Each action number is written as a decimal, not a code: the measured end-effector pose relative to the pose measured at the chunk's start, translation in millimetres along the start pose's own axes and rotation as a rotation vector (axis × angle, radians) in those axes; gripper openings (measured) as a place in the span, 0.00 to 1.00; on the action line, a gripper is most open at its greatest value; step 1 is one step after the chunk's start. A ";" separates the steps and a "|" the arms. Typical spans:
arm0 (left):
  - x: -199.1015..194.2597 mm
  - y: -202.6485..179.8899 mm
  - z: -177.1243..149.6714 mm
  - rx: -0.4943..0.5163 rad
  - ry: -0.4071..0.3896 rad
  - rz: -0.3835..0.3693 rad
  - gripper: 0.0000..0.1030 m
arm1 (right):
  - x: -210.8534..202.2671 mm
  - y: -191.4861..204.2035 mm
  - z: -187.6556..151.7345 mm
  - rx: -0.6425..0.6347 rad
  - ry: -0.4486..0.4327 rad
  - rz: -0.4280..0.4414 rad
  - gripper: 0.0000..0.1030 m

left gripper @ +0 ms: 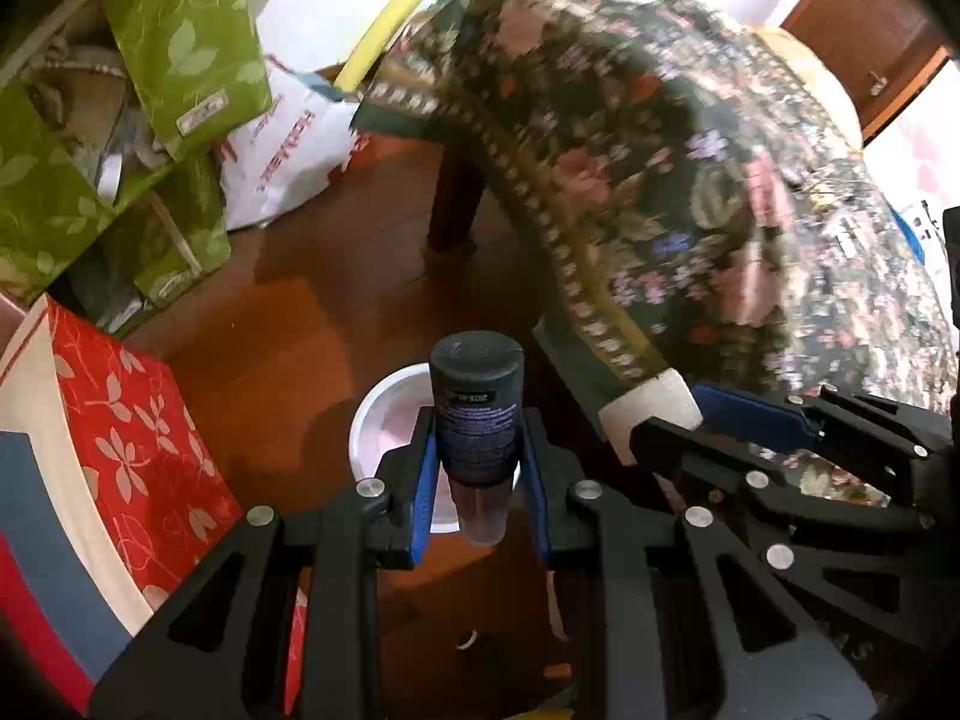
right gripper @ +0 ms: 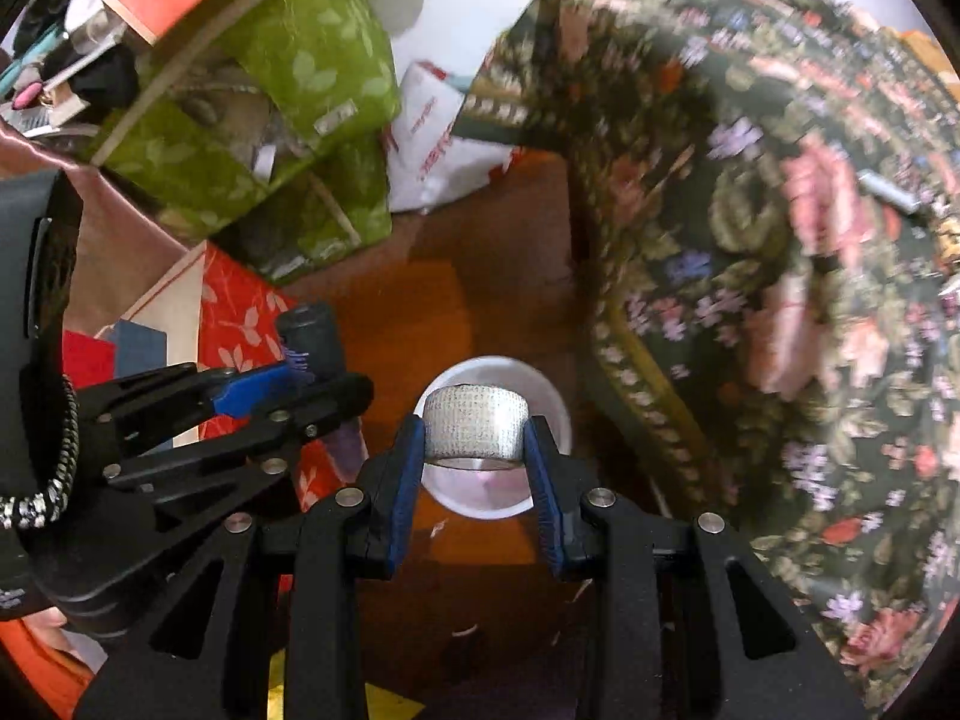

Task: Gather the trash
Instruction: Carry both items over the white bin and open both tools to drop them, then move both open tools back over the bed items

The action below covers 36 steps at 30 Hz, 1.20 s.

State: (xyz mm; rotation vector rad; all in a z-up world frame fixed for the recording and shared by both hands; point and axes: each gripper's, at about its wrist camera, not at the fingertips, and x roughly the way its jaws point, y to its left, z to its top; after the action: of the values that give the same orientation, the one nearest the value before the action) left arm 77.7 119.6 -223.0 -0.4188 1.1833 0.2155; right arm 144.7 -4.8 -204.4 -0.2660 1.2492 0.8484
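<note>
The left gripper (left gripper: 480, 450) squeezes a dark round plastic bottle with a grey cap (left gripper: 477, 414) tight between its blue pads, right above a small white round bin (left gripper: 375, 420) on the brown wooden floor (left gripper: 336, 312). The right gripper (right gripper: 477, 456) pinches a white roll of cloth tape (right gripper: 476, 429) over that same bin (right gripper: 552, 402). A flowery dark tablecloth (right gripper: 780, 240) hangs close beside them.
</note>
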 end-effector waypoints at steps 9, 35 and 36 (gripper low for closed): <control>23.5 23.2 6.8 -0.045 0.059 0.010 0.24 | 33.6 0.3 6.5 0.030 0.087 0.028 0.32; -80.3 -1.4 0.6 0.020 -0.198 0.042 0.25 | -59.2 -4.2 -4.1 0.024 -0.148 -0.075 0.33; -86.9 -5.9 0.0 0.027 -0.218 0.041 0.25 | -67.0 -4.3 -4.9 0.025 -0.174 -0.087 0.33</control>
State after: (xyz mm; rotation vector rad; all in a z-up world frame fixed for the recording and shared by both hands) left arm 47.8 119.0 -141.2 -0.3385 0.9800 0.2731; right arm 139.6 -38.6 -146.4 -0.2194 1.0776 0.7641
